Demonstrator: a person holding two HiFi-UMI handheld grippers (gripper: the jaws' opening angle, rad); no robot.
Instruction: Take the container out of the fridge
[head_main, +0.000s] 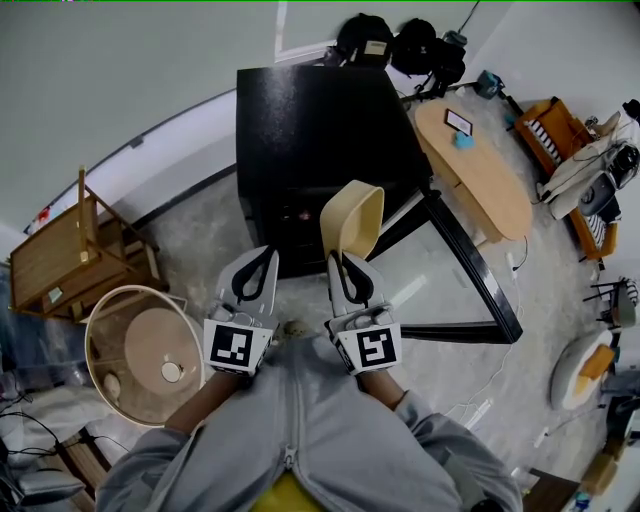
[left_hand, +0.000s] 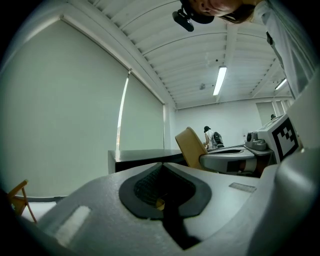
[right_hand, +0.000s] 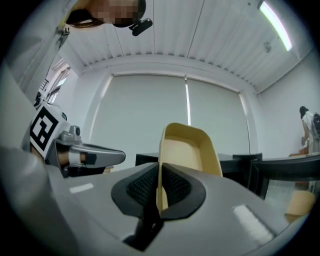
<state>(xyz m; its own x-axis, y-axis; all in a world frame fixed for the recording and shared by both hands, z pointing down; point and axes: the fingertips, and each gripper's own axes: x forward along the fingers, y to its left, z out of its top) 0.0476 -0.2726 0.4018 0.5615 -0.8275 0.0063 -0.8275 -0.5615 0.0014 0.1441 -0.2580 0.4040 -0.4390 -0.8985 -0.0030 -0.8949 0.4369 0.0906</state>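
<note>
Grey sleeves (head_main: 330, 440) fill six o'clock of the head view. At left, the left gripper (head_main: 263, 254) has its jaws together on nothing. The right gripper (head_main: 341, 258) pinches the thin wall of the beige container (head_main: 352, 215), which only its own view shows plainly. The container stands upright before the black fridge (head_main: 320, 120), whose door (head_main: 470, 265) stands open toward four o'clock. The fridge's inside is too dark to read.
</note>
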